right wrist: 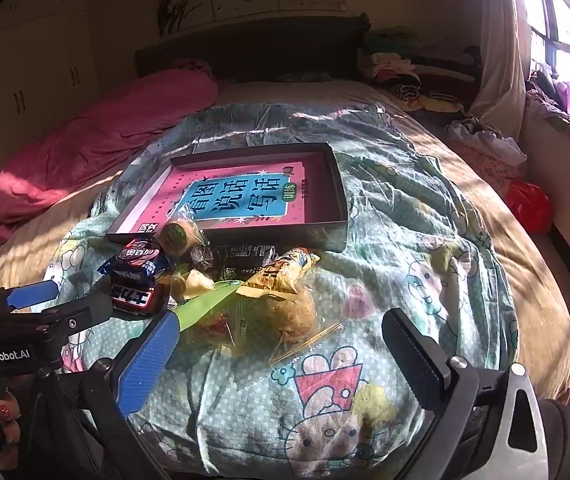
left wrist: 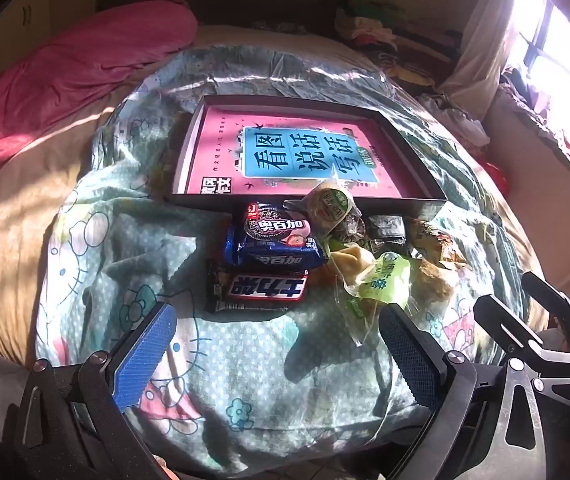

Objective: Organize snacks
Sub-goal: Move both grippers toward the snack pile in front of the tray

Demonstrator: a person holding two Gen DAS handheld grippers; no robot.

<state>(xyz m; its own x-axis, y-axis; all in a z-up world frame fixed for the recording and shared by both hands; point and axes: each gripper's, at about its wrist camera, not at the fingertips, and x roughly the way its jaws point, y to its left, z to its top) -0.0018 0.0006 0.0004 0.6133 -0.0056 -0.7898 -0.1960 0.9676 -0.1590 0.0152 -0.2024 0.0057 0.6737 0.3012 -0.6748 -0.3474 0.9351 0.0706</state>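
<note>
At the far left of the left wrist view a rumpled pink blanket (left wrist: 65,76) lies along the bed's edge, soft and creased, half in sun. Right of it spreads a thin cotton quilt (left wrist: 245,368) printed with cartoon cats on pale green dots, puckered all over. The left gripper (left wrist: 277,356) hovers low over it, its ribbed blue pads set wide apart with nothing between them.

Centre frame, the snacks sit in a loose heap on the quilt, just in front of a shallow black box lid (left wrist: 189,148) that holds a glossy pink book (left wrist: 297,152). Leftmost is a flat dark chocolate bar (left wrist: 261,290) in a shiny wrapper; a blue cookie pack (left wrist: 275,244) overlaps its upper edge. Further right, a round pastry (left wrist: 331,204) in clear film leans on the box rim, and a crinkly green-and-clear packet (left wrist: 381,280) catches the glare. Behind these, dark wrappers and a yellow bag are too jumbled to read.

In the right wrist view the right gripper (right wrist: 281,344) hangs over the quilt at the lower centre, jaws spread wide and empty; a yellow printed bag (right wrist: 281,276) and a bun in clear film (right wrist: 293,312) lie just beyond its fingers. Its body is cut off at the bottom edge.
</note>
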